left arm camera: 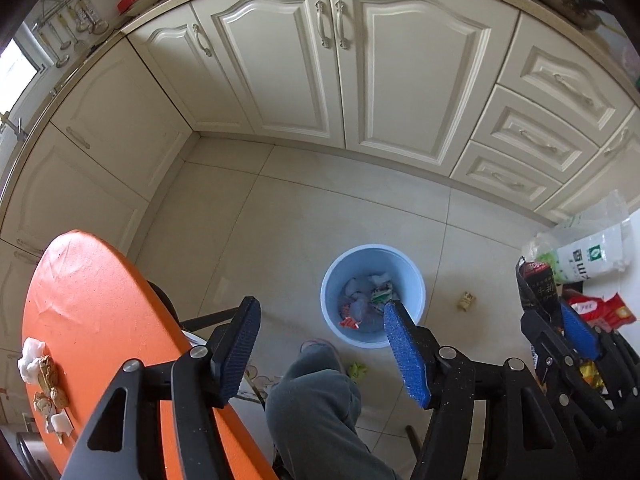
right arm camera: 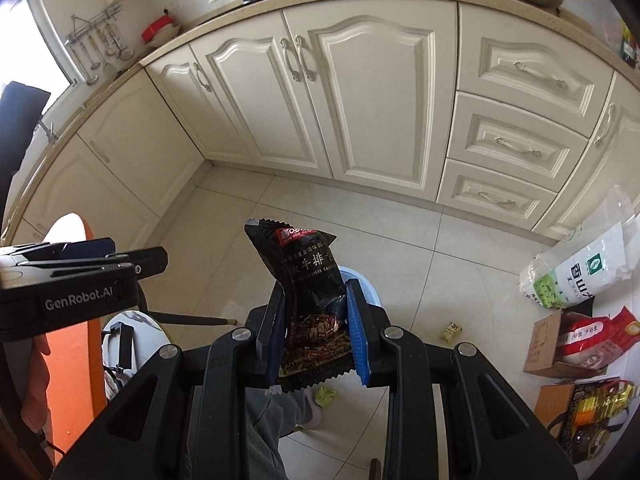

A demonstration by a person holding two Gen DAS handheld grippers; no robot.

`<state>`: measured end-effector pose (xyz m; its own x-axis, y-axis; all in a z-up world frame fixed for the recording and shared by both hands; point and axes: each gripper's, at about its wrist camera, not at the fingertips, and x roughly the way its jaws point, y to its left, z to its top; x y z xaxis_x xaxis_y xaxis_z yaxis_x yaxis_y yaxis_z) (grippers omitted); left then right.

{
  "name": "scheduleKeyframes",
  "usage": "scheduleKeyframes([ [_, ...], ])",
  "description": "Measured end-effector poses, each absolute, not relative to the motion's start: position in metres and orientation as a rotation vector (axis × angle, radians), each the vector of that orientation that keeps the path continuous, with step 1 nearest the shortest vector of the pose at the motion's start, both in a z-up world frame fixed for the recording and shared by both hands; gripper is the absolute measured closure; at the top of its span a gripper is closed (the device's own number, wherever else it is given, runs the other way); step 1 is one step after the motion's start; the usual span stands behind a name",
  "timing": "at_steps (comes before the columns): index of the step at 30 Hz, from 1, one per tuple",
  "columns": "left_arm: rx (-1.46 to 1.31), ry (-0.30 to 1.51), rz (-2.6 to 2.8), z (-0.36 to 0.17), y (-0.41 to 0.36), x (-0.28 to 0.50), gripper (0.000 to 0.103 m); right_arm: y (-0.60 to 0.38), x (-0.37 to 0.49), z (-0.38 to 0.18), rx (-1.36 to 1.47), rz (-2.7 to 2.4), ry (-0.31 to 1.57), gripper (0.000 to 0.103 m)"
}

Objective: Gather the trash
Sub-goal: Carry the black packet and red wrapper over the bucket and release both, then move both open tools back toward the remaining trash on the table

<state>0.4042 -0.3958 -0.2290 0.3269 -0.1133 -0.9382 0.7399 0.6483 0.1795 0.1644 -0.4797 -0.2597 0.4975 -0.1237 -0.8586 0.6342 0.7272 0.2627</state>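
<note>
My left gripper hangs open over the light blue bin, with nothing between its fingers. Crumpled paper and wrappers lie in the bin's bottom. My right gripper is shut on a black sauce packet, held upright above the bin, which the packet mostly hides. The same packet shows at the right edge of the left wrist view. A white tissue and brown wrappers lie on the orange table. On the floor are a yellowish wrapper and a green one.
Cream cabinets line the back and left. Bags of rice, a cardboard box and an oil bottle crowd the right floor. A person's grey trouser leg and slipper are below the grippers. A chair leg juts out by the table.
</note>
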Motion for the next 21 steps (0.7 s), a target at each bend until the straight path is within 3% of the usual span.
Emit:
scheduleKeyframes([
  [8, 0.662, 1.147, -0.587, -0.236, -0.39, 0.418, 0.043, -0.473, 0.182, -0.263, 0.601, -0.466, 0.961, 0.071],
  [14, 0.63, 1.134, -0.562, -0.227, -0.381, 0.421, 0.043, -0.475, 0.191, -0.258, 0.638, -0.465, 0.925, 0.038],
  [16, 0.625, 1.134, -0.565, -0.224, -0.376, 0.415, 0.043, -0.474, 0.193, -0.256, 0.627, -0.464, 0.918, 0.023],
  [21, 0.584, 1.148, -0.566, -0.219, -0.367, 0.415, 0.043, -0.473, 0.193, -0.256, 0.634, -0.462, 0.927, 0.021],
])
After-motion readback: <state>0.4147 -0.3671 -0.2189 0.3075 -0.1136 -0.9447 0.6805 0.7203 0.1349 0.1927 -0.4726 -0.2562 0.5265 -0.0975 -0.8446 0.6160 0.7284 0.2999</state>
